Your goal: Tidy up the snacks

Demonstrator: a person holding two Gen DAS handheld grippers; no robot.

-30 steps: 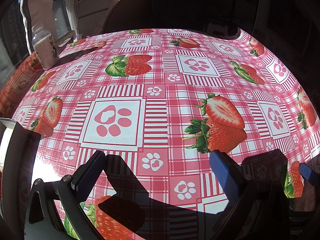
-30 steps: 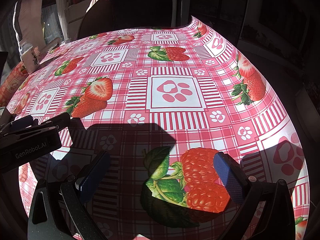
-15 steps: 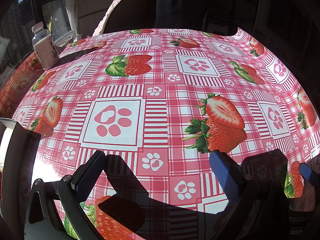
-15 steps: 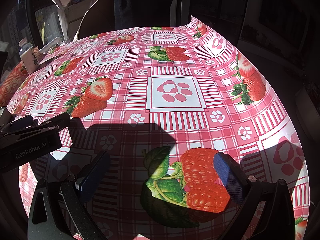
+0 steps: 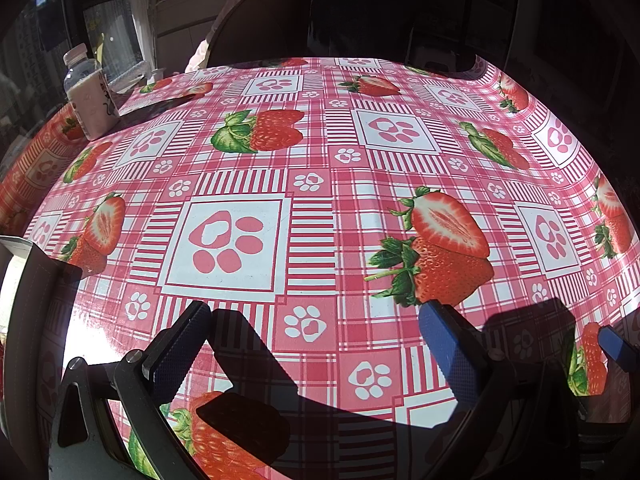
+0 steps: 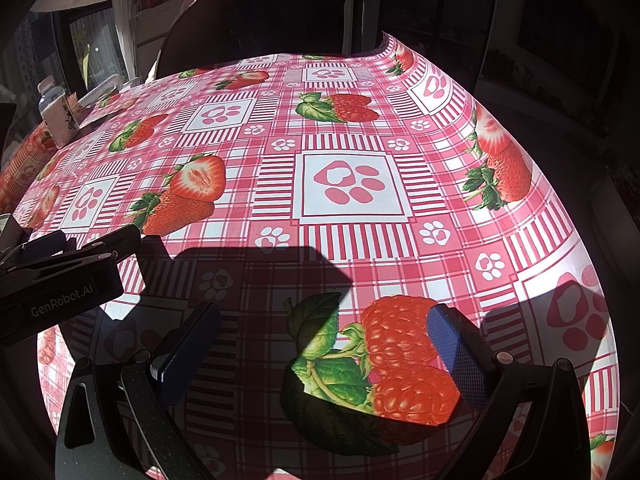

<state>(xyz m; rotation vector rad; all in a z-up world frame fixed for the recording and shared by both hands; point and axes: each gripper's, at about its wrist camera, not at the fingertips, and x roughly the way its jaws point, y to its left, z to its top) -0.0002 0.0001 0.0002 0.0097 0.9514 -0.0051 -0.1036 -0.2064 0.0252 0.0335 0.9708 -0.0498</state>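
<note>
My left gripper is open and empty, held low over the table with the red strawberry-print cloth. My right gripper is also open and empty over the same cloth. The left gripper's body shows at the left edge of the right wrist view; the right gripper's blue fingertip shows at the right edge of the left wrist view. No snack packets are in view. A small white bottle with a clear cap stands at the far left of the table; it also shows in the right wrist view.
A person in dark trousers stands at the far side of the table beside a dark chair back. A grey-edged object sits at the left edge. The table drops off at the right.
Both grippers have stayed still and open. The person behind the table has shifted, and a pale cloth now hangs at the top left.
</note>
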